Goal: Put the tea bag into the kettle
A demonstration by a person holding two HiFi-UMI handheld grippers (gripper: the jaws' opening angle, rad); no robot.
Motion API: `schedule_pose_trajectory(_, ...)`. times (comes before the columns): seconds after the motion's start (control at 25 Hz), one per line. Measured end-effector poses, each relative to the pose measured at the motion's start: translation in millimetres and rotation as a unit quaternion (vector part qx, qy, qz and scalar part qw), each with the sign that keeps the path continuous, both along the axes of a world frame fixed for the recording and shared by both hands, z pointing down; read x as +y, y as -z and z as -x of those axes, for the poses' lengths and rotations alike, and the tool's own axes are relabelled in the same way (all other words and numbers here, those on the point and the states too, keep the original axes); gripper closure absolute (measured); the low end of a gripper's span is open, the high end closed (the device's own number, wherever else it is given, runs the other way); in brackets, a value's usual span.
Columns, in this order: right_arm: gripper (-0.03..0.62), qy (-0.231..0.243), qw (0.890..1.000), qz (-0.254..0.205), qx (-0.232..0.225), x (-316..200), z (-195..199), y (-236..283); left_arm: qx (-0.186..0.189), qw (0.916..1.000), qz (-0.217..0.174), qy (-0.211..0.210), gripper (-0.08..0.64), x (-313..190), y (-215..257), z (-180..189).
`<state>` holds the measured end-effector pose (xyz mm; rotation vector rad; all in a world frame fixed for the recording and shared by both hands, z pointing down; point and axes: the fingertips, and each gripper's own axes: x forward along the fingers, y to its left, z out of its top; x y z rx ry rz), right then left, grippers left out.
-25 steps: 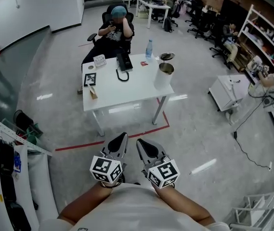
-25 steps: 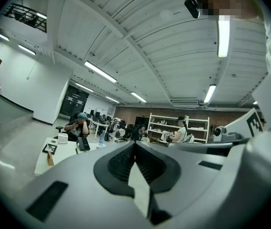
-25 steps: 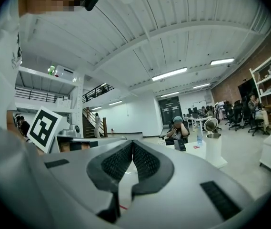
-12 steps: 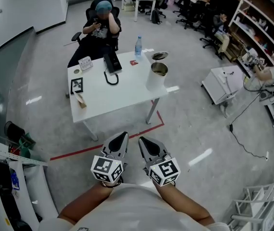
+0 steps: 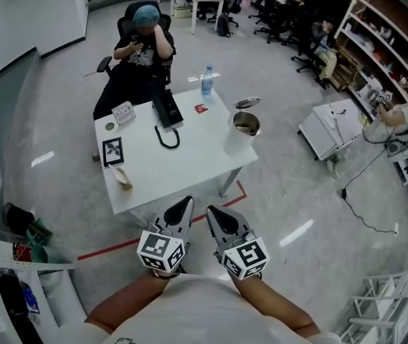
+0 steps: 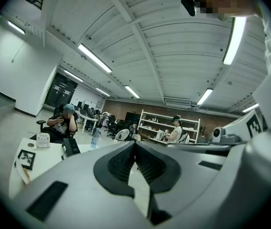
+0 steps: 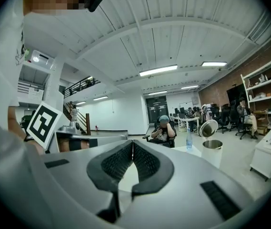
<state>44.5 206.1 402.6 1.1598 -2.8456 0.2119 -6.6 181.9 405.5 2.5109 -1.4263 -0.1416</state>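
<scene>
The kettle (image 5: 242,132), a pale metal pot with its mouth open, stands at the right end of the white table (image 5: 182,167). Its lid (image 5: 247,103) lies behind it. A small red packet (image 5: 201,108), which may be the tea bag, lies near the table's far edge. My left gripper (image 5: 183,208) and right gripper (image 5: 211,212) are held side by side in front of the table's near edge, short of it. Both are shut with nothing between the jaws. The right gripper view shows the kettle (image 7: 213,150) ahead to the right of the shut right gripper (image 7: 132,144).
On the table are a water bottle (image 5: 207,80), a black desk phone (image 5: 166,110), a framed picture (image 5: 112,151), a card (image 5: 122,112) and a wooden piece (image 5: 122,178). A person sits in a chair (image 5: 138,52) behind the table. Red tape (image 5: 110,249) marks the floor.
The table has drawn closer and now sits lower in the head view, just ahead of the grippers. Both grippers stay shut and side by side.
</scene>
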Motion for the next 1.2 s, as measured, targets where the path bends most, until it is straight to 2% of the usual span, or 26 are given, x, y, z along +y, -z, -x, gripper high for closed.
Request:
schedule_pose_trajectory(0.28, 0.58, -0.009, 1.0, 0.016, 0.007, -52.0, 58.7, -7.5, 0.0, 0.9998, 0.004, -0.019, 0.551, -51.7, 0.4, 53.2)
schedule_pose_trajectory(0.56, 0.58, 0.002, 0.999, 0.031, 0.01, -76.0, 109.6, -21.1, 0.005, 0.9999, 0.013, -0.007, 0.551, -75.8, -8.2, 104.9)
schedule_pose_trajectory(0.92, 0.58, 0.013, 0.999, 0.035, 0.006, -92.9, 137.3, -21.4, 0.004, 0.9998, 0.015, -0.007, 0.551, -91.7, -10.7, 125.4)
schedule_pose_trajectory(1.2, 0.58, 0.034, 0.999, 0.026, 0.01, -117.0, 160.1, -17.3, 0.003, 0.9996, 0.02, 0.017, 0.551, -110.8, -13.6, 150.6)
